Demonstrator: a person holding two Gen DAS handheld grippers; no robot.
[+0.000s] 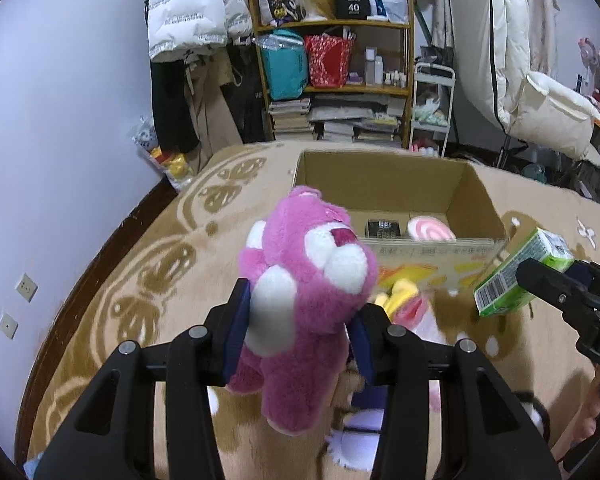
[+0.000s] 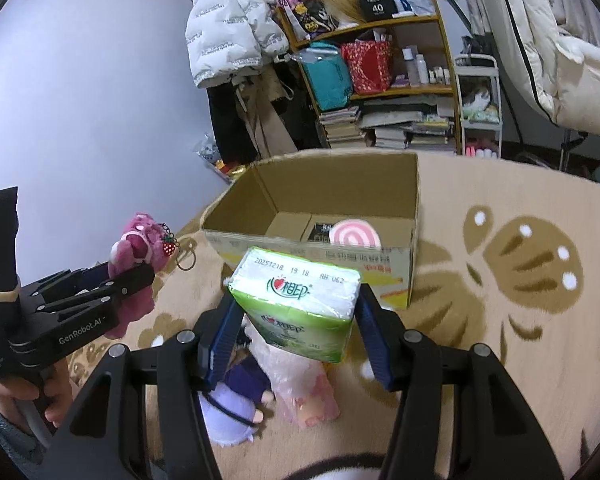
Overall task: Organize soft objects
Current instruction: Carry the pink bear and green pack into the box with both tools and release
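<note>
Grippers both loaded, hovering short of the cardboard box point(image 2: 320, 216). Left gripper point(image 1: 300, 320) is clamping the pink plush bear point(image 1: 304, 280) at its middle, head poking forward, likely so it drops in cleanly. Right gripper point(image 2: 296, 320) is squeezing a green tissue pack point(image 2: 300, 300) by its sides, printed end facing up. Pack is reading "2025 12 18 19 18 AH 062"; left tool body is reading "GenRobot.AI". Pink swirl cushion point(image 2: 354, 236) is sitting inside the box. More plush toys point(image 2: 260, 392) are lying on the patterned blanket point(image 2: 520, 280) below.
</note>
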